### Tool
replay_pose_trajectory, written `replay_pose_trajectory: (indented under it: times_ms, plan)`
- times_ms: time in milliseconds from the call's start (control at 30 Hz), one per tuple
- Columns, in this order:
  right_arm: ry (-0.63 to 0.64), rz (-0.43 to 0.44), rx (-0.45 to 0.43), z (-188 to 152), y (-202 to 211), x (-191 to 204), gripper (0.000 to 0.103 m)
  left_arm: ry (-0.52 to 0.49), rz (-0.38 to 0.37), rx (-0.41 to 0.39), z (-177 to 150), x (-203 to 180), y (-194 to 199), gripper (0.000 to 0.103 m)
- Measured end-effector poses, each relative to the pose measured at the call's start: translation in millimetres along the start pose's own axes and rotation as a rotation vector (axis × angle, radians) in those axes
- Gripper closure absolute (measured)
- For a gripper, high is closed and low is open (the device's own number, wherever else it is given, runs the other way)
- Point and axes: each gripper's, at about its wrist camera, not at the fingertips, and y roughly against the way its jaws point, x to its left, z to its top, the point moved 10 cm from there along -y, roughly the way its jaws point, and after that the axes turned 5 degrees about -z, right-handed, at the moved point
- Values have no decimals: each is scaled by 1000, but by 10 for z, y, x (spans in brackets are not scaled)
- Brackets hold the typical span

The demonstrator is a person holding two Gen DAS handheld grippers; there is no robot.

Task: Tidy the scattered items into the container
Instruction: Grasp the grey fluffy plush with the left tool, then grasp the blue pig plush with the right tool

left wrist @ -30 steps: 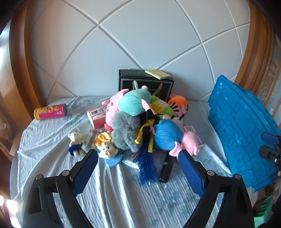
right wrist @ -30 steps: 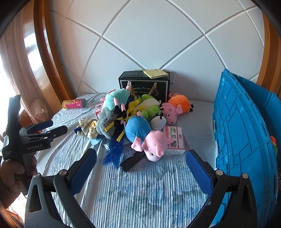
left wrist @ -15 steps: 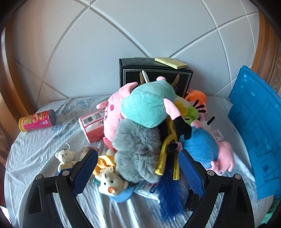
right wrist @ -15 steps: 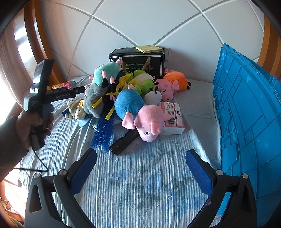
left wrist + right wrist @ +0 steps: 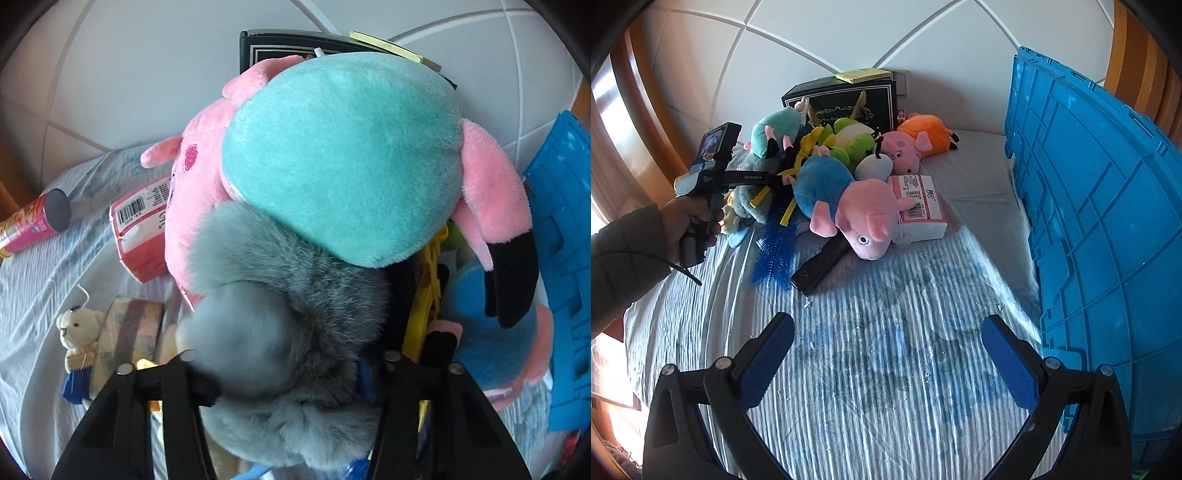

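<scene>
A pile of soft toys lies on the striped bed cover. My left gripper [image 5: 286, 373] is pushed into the pile, its jaws on either side of the grey furry toy [image 5: 295, 314], which fills the gap and hides the pads; whether it grips is unclear. A teal and pink plush [image 5: 343, 158] sits on top of the grey one. From the right wrist view the left gripper [image 5: 775, 177] reaches into the pile's left side. My right gripper [image 5: 886, 354] is open and empty over the bare cover. The blue crate [image 5: 1108, 221] stands at the right.
A blue-bodied pink pig [image 5: 849, 206], a pink packet [image 5: 919, 206], a blue brush [image 5: 775, 247] and a black tube [image 5: 823, 262] lie at the pile's front. A black box [image 5: 846, 99] stands against the wall. A small bear [image 5: 77, 332] and a red can [image 5: 33, 225] lie left.
My left gripper has moved forward into the pile until the grey toy sits between its jaws. My right gripper has moved slightly and stays open.
</scene>
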Motion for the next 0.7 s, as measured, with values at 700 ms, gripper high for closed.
replay_pose_trajectory:
  times_ms: [700]
  plan:
    - [316,70,-86,674,-685,773,0,61,-62,-134,-853,124,1377,67]
